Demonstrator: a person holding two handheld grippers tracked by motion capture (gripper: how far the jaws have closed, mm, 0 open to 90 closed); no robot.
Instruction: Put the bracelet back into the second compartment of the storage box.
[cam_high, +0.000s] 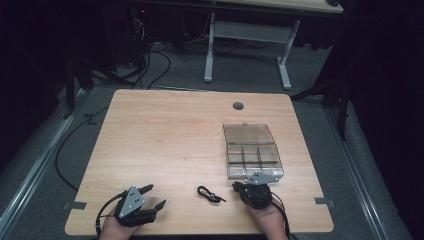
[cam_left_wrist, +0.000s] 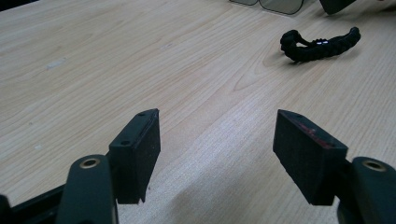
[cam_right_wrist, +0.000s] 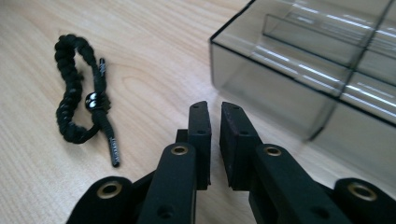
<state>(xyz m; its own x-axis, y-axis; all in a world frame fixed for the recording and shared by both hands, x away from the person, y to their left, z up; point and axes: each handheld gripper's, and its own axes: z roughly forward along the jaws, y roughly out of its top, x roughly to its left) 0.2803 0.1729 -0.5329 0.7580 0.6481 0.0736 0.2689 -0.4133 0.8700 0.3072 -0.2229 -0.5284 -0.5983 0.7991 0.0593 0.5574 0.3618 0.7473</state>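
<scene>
A person's two hands come in from the near edge of a pale wooden surface (cam_high: 165, 130), each holding a black set of tongs. The left tongs (cam_left_wrist: 217, 154) sit low near the front left corner, jaws spread wide with nothing between them, only bare wood showing in the gap. The right tongs (cam_right_wrist: 215, 123) rest near the front right, jaws drawn almost together with a thin slit left between the pads and nothing gripped. Between the two hands, nearer the right one, lies a black braided cord bracelet (cam_right_wrist: 77, 91), flat on the wood, forming a loop with two loose cord ends running out from a small knot or bead. In the right gripper view it lies to the left of the jaws, close but not touching them. Just beyond the right tongs stands a clear smoky plastic organiser box (cam_high: 252, 160), divided into several small compartments, its lid (cam_high: 248, 133) swung open and lying flat behind it. The compartments look empty. A small round grey cable hole (cam_high: 238, 106) sits near the far edge of the surface.
</scene>
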